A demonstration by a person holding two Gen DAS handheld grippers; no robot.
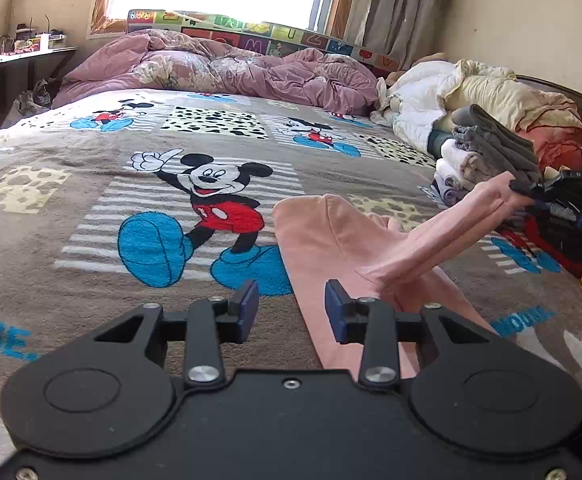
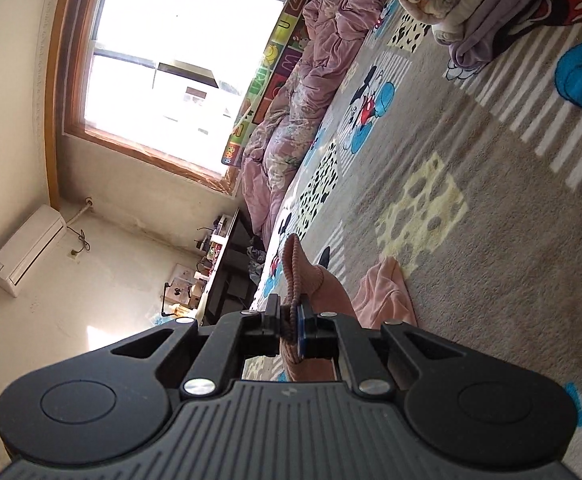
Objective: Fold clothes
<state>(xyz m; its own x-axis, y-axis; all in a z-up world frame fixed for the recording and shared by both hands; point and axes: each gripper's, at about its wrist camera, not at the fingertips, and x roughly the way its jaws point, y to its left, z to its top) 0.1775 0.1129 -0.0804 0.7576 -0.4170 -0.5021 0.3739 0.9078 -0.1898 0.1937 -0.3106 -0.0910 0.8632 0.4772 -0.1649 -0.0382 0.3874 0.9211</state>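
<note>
The right gripper (image 2: pixel 291 314) pinches the ribbed cuff of the soft pink knit garment (image 1: pixel 331 240) between its pressed fingers, lifting that part off the bed toward the right edge of the left wrist frame. The left gripper (image 1: pixel 292 308) hangs with its blue-padded fingers (image 1: pixel 247 304) spread and holding nothing, one pad over the garment's long left edge at lower centre. The rest of the garment lies flat on the grey cartoon-mouse printed blanket (image 1: pixel 91 184), which stretches bare across the left and centre. A stack of folded grey and lilac clothes (image 1: pixel 487 152) sits near, at right; a rumpled mauve quilt (image 1: pixel 219 68) lines the far edge.
</note>
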